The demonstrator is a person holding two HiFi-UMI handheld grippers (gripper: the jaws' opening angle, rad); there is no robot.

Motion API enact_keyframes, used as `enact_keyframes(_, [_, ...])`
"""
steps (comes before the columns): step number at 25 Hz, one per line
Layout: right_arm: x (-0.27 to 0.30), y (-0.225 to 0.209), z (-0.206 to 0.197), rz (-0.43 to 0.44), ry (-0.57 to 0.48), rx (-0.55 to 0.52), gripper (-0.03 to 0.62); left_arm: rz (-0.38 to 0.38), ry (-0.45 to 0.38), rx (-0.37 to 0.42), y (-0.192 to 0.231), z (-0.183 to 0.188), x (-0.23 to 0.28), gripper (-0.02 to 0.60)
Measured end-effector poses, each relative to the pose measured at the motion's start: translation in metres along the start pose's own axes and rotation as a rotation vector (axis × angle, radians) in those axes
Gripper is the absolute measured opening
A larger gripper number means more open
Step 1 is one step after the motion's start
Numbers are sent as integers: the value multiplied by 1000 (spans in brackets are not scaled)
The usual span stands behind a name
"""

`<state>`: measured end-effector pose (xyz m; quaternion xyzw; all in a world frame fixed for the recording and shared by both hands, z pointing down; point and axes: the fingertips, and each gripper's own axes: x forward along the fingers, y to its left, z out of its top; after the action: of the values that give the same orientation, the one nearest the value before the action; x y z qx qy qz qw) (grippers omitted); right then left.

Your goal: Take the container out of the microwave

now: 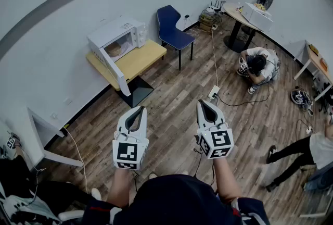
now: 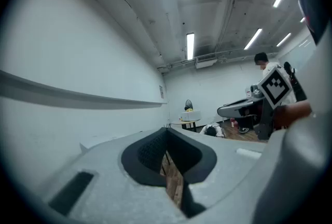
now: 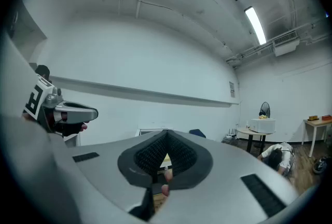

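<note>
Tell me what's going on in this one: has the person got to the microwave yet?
Not yet. The person stands well back from the microwave, which sits on a low wooden table against the wall with its door open. Something round and brownish inside looks like the container. The left gripper and right gripper are held out in front, both with jaws together and holding nothing. Nothing has been taken out.

Ahead on your left, the microwave [image 1: 117, 36] stands on the tabletop [image 1: 143, 57] by the wall, with the container [image 1: 115, 49] inside. A chair [image 1: 171, 28] sits just right of the tabletop. Farther right, a person [image 1: 258, 65] sits on the floor [image 1: 177, 99] before a round table [image 1: 237, 13]. Your left tongs [image 1: 141, 109] and right tongs [image 1: 201, 102] hang side by side, well short of the tabletop.
</note>
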<state>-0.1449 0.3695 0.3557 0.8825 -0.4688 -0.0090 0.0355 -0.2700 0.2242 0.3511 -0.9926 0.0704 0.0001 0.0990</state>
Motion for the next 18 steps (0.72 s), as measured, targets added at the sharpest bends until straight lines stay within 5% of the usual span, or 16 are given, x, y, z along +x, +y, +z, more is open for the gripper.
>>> enact_keyframes(18, [-7,-33,-15,84,24,18,6,48,36,6,-42,2,21,14])
